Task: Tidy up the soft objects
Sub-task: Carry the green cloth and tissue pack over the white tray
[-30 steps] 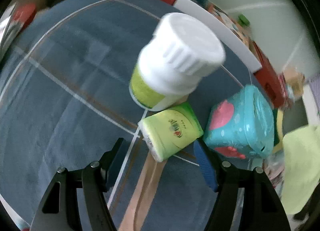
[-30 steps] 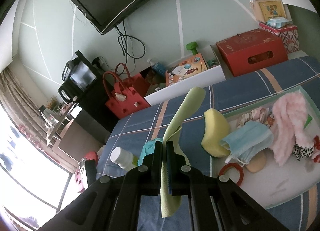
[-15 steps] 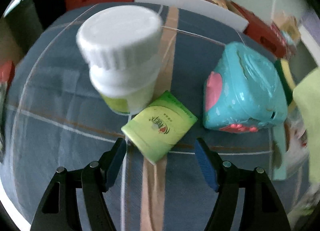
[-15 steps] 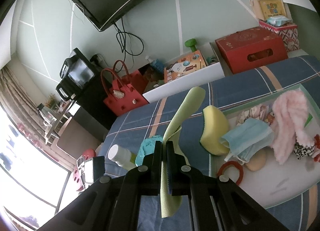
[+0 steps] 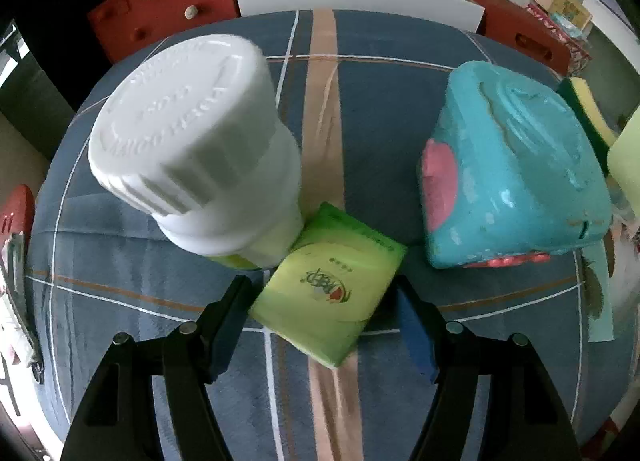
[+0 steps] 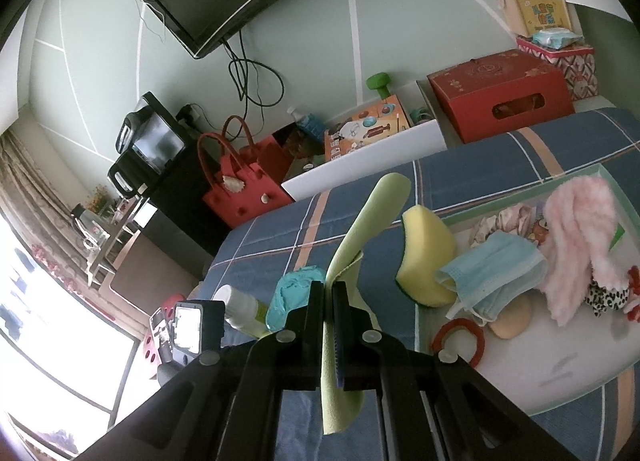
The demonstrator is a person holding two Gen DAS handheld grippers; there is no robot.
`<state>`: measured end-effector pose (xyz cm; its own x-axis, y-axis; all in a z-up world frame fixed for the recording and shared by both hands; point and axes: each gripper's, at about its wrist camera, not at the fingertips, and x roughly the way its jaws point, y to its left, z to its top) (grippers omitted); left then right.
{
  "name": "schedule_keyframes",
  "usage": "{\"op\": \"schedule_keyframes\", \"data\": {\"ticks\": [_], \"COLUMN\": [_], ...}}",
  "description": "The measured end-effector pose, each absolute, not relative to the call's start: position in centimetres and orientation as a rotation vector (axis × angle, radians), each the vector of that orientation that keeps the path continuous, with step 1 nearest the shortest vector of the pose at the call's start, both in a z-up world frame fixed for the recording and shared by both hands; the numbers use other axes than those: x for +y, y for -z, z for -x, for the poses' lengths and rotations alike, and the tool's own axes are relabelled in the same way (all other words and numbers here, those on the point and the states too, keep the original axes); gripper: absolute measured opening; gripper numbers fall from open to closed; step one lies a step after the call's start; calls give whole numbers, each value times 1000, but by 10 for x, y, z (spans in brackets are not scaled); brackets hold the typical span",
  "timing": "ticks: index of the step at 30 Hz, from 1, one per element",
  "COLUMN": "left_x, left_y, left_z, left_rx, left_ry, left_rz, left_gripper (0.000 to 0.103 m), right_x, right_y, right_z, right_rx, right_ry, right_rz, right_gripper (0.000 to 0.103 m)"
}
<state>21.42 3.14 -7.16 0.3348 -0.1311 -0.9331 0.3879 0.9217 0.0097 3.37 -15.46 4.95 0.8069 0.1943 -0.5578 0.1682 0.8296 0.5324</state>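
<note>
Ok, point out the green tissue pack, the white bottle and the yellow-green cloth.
green tissue pack (image 5: 330, 288), left wrist view, printed top face.
white bottle (image 5: 188, 133), left wrist view, ribbed cap.
yellow-green cloth (image 6: 366, 227), right wrist view, upright strip above the jaws.

Both hand-held grippers — the left hand-held gripper (image 5: 320, 325) and the right hand-held gripper (image 6: 330, 325) — have glossy black angular frames, round silver screw heads near the finger bases, and blue ribbed pads.

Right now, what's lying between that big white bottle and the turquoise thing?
In the left wrist view, a green tissue pack lies between the white bottle and the turquoise toy, on the plaid cloth.
</note>
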Motion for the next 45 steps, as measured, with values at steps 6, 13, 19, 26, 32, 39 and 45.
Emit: {"op": "schedule_keyframes", "data": {"ticks": [6,13,19,26,32,39,45], "left_x": [29,27,28,12,-37,-129,-175], "left_y": [65,38,1,-53,-70,-40,-2], "left_z": [-201,-169,-148,-126,-113,-93,-84], "left_rx": [1180,1101,1008,877,838,897,969], "left_ry": [367,351,328,392,528,747,784], "left_rz": [-268,-299,-308,-289,-265,-302,-375], "left_gripper": [62,62,62,62,62,62,62], "right_x": [-155,-157,-162,-184,-214,-246,-261], "right_y": [-48,-53,-65,-74,-79,-44,-7], "right_z": [-33,-29,-17,4,29,27,20], "right_rx": [647,623,580,537,507,679,817], "right_ry": [-20,-22,-19,52,165,333,372], "right_rz": [-600,-604,-604,-616,-616,-604,-635], "right_gripper": [4,4,4,4,4,5,8]}}
